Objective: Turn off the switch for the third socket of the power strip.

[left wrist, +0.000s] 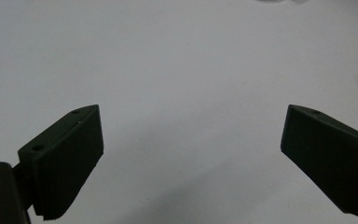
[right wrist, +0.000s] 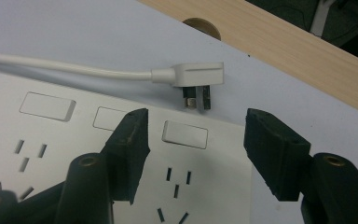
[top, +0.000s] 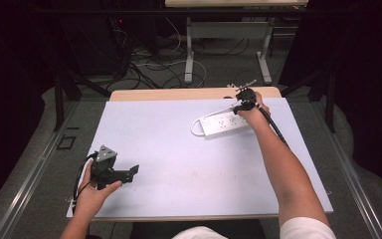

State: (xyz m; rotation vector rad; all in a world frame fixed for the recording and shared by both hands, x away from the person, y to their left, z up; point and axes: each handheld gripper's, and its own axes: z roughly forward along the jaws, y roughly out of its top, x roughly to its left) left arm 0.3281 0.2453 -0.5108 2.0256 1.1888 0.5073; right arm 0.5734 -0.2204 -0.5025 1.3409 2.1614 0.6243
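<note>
Power strip [top: 224, 124] at 2 o'clock on tabletop [top: 179, 164], plug [right wrist: 200, 77] loose just beyond its end, unplugged, no socket used. Right tool [right wrist: 193, 154] over strip end, jaws apart, empty. Left tool [left wrist: 191, 154] wide, empty, idle at 8 o'clock. Judged: plug released; any insertion left.

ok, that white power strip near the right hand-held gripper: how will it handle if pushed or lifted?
The power strip looks rigid and flat, so it probably slides rather than tips. Its cord and plug lie loose, so they would likely trail and swing.
</note>
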